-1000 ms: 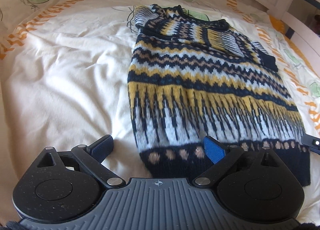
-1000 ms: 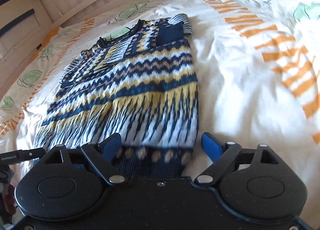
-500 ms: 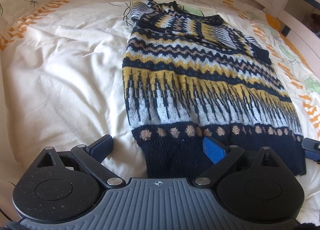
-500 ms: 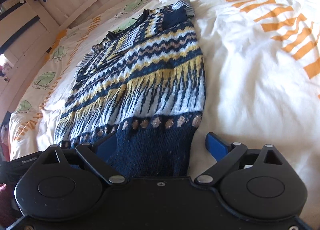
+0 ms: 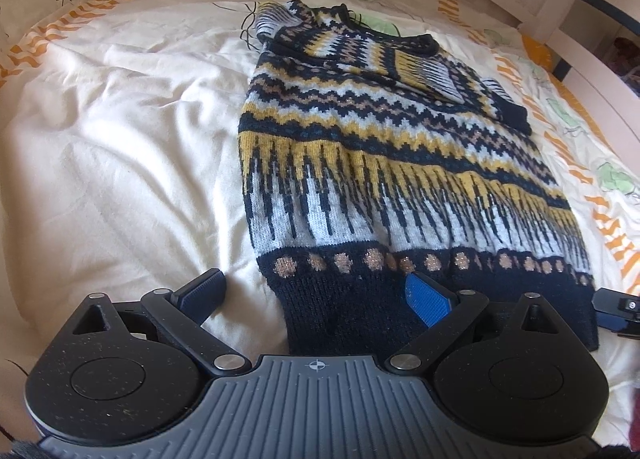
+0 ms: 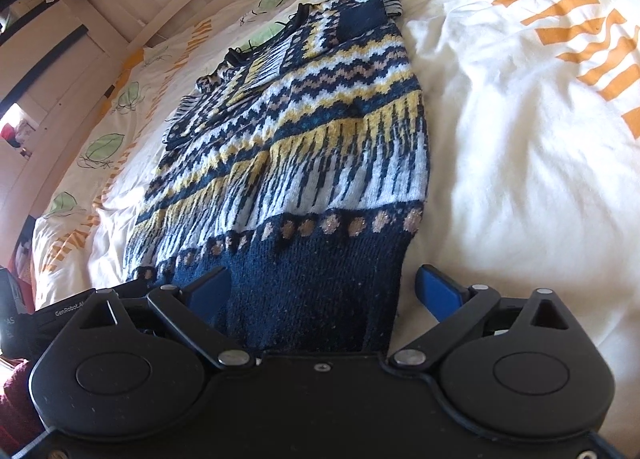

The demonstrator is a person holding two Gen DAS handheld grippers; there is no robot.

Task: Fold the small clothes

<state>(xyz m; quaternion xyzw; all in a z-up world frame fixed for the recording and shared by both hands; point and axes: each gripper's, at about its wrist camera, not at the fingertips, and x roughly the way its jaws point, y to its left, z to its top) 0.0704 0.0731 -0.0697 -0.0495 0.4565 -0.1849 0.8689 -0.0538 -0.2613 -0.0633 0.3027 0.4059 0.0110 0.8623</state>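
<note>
Now the sweater [image 5: 384, 163] lies flat on the bed [image 5: 120, 147], mid-frame, sleeves folded in (near the collar). Both the left tool [image 5: 316, 295] and right tool [image 6: 324, 291] gape open over its dark hem.

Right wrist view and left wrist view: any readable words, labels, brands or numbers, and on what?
"GenRobot.AI", last letters partly cut off: on the left tongs, at the right wrist view's left edge.
White letters on the black object just left of that: too cut off to read.
Sweater: patterns only, no text.
</note>
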